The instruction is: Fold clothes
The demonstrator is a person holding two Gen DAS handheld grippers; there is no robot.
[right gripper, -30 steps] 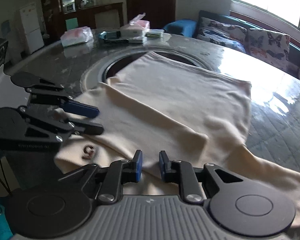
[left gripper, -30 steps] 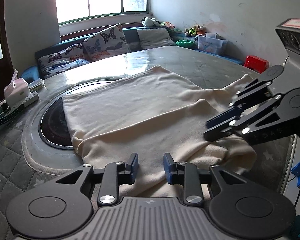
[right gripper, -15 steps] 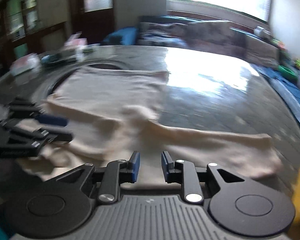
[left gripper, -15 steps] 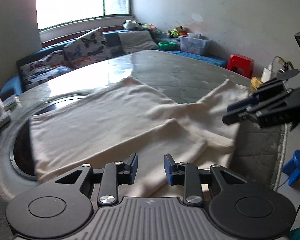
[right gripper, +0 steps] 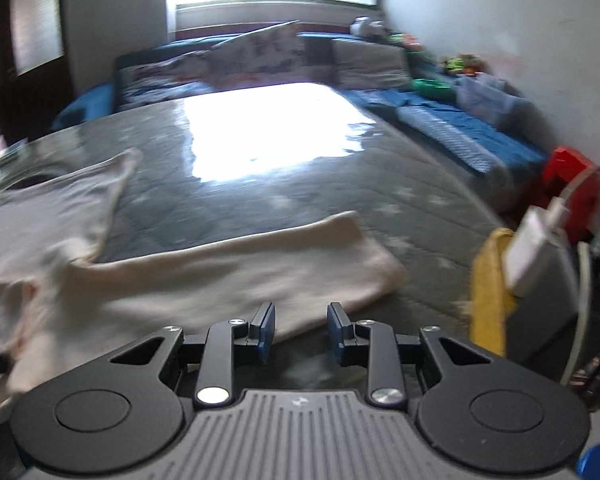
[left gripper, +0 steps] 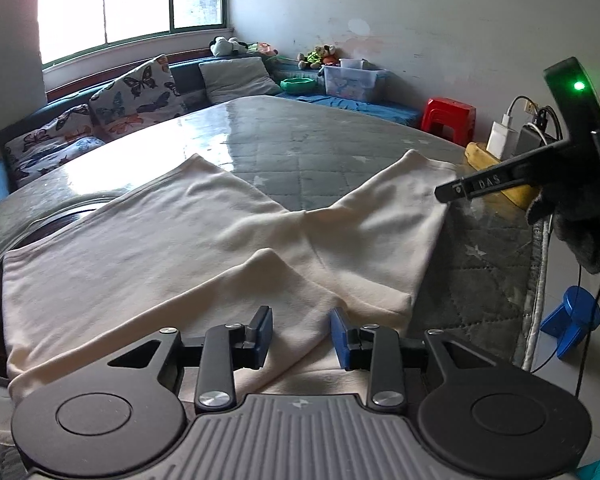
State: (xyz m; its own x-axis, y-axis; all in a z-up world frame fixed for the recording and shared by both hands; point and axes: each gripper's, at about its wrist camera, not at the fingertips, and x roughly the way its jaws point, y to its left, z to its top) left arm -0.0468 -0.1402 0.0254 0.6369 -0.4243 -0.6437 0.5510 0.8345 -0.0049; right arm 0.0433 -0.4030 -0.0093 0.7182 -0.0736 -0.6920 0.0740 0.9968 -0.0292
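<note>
A cream garment (left gripper: 140, 248) lies spread on the grey quilted table (left gripper: 300, 136), with one sleeve (left gripper: 400, 200) stretched out to the right. My left gripper (left gripper: 301, 336) hovers over a folded edge near the front; its blue pads (left gripper: 262, 332) are parting slightly and pinch nothing. The right gripper (left gripper: 444, 194), held by a dark-gloved hand (left gripper: 588, 232), shows side-on at the sleeve's far end. In the blurred right wrist view the sleeve (right gripper: 220, 280) lies just beyond my right gripper (right gripper: 299, 332), whose jaws are opening with no cloth between them.
The table's right edge (left gripper: 540, 260) is close, with a yellow object (left gripper: 496, 176), a white charger (left gripper: 500, 136) and cables beside it. A red stool (left gripper: 448, 116) and a blue stool (left gripper: 572, 320) stand on the floor. Butterfly cushions (left gripper: 136, 92) line the bench behind.
Both views have swung to the right. The right gripper travelled rightward along the sleeve to its end, rolled over, and its jaws widened. The left gripper shifted right over the garment.
</note>
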